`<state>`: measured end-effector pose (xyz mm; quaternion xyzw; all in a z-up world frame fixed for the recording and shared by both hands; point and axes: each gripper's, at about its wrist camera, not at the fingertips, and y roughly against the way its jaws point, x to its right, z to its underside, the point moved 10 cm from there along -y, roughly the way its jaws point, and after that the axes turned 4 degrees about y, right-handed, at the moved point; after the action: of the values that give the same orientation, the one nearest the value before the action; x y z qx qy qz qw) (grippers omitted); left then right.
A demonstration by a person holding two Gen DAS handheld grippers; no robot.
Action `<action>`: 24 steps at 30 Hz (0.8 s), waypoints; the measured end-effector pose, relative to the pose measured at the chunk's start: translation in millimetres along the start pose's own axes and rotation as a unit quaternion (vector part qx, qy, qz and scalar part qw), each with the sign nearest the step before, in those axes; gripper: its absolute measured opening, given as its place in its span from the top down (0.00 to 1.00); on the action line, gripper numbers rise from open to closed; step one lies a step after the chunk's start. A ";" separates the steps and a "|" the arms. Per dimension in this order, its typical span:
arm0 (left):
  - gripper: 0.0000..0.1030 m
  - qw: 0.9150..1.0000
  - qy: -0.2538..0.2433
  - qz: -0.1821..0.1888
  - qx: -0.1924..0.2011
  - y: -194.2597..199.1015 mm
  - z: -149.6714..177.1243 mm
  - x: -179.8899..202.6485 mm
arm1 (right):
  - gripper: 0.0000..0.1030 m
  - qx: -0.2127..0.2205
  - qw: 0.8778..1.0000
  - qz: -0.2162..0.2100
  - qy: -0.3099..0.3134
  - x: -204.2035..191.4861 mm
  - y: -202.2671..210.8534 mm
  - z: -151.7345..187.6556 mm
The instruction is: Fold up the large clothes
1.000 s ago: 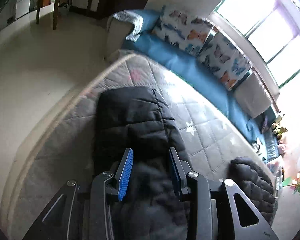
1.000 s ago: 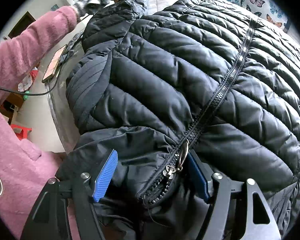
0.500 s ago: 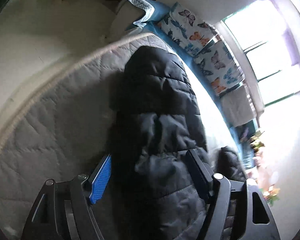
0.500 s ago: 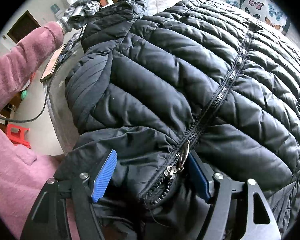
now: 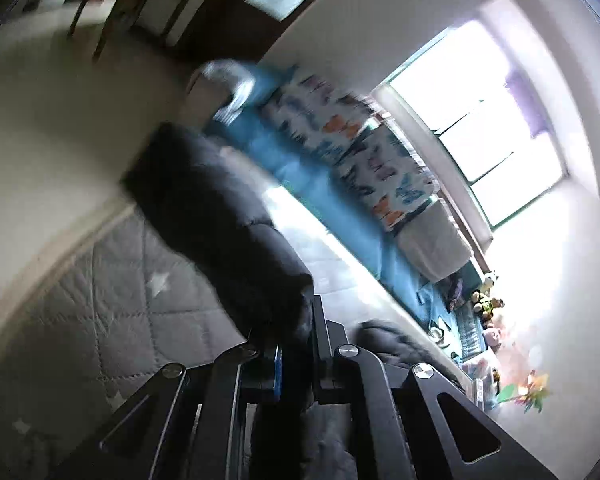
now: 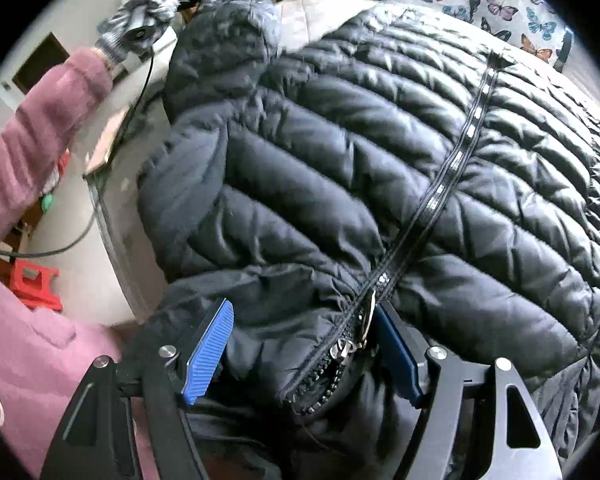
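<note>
The black puffer jacket (image 6: 380, 168) lies spread front-up across a grey quilted mattress (image 5: 112, 292), its zipper (image 6: 452, 184) running up the middle. The left gripper (image 5: 296, 344) has its fingers clamped together on the jacket's sleeve (image 5: 220, 216), which hangs raised off the mattress and blocks much of the left wrist view (that picture is blurred). In the right wrist view the person's gloved left hand (image 6: 140, 20) grips that tool's handle beyond a pink sleeve (image 6: 40, 128). The right gripper (image 6: 304, 352) sits at the collar end with its fingers wide apart, straddling the bunched fabric around the zipper pull (image 6: 364, 320); whether the pads press the fabric I cannot tell. Behind the mattress runs a blue sofa (image 5: 324, 196) with butterfly cushions (image 5: 364, 148) under a bright window (image 5: 488, 120). A red stool (image 6: 36, 284) stands on the floor at the left, near a black cable (image 6: 60, 244).
</note>
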<state>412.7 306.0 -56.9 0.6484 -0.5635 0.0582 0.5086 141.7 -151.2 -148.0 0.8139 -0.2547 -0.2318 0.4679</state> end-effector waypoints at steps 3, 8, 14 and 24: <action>0.91 0.998 -0.057 0.023 0.032 44.4 7.8 63.9 | 0.23 0.029 0.999 0.013 0.003 4.0 16.4 -3.2; 0.91 0.987 -0.148 0.050 0.047 91.1 65.3 164.9 | 0.23 0.074 0.997 0.032 -0.018 20.5 45.9 2.9; 0.91 0.968 -0.234 0.092 0.001 98.5 183.8 253.2 | 0.23 0.123 0.988 0.051 -0.073 51.3 82.2 24.6; 0.91 0.905 -0.355 0.113 -0.205 20.9 476.8 297.9 | 0.23 0.160 0.967 0.084 -0.182 102.6 108.3 90.4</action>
<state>265.6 -236.6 -78.1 0.4400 -0.7754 -0.2354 0.3870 142.9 -320.9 -108.0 0.7979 -0.4367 -0.2924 0.2953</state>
